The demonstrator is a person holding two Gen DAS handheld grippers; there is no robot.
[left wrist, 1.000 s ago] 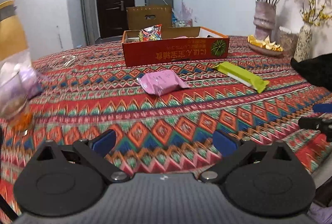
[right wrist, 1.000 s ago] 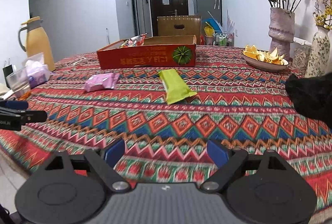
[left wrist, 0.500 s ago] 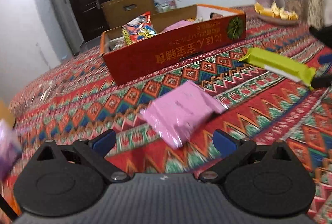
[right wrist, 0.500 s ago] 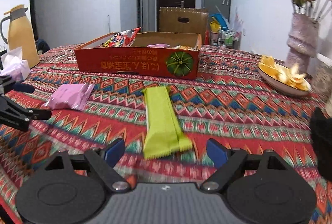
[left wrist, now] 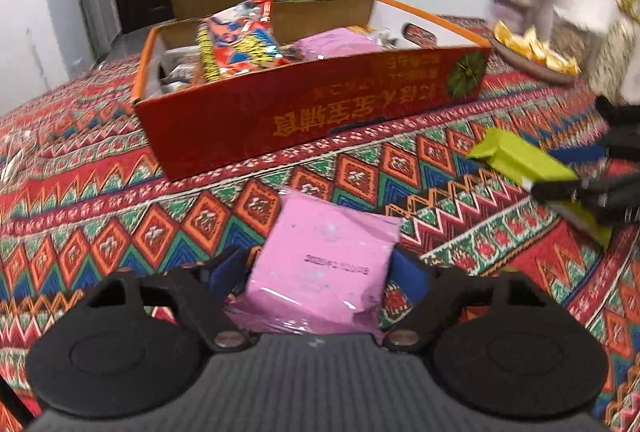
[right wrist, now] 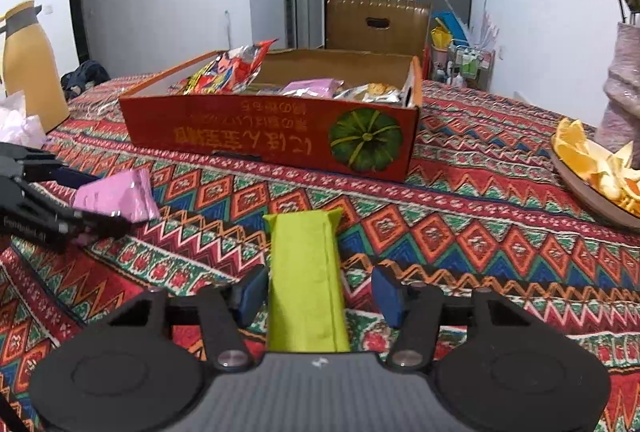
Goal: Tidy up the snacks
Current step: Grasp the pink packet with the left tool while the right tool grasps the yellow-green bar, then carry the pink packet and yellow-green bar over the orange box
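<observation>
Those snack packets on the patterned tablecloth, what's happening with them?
A person is tidying snacks with two handheld grippers. The left gripper is closing its fingers around a flat pink plastic packet; the right gripper is closing around a long lime-green wrapped bar. Both still lie on the cloth, before the red cardboard box already holding snacks.

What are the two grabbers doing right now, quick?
Left gripper: closing around the pink packet, not squeezing it yet.
Right gripper: closing around the green packet, gaps still showing.
</observation>
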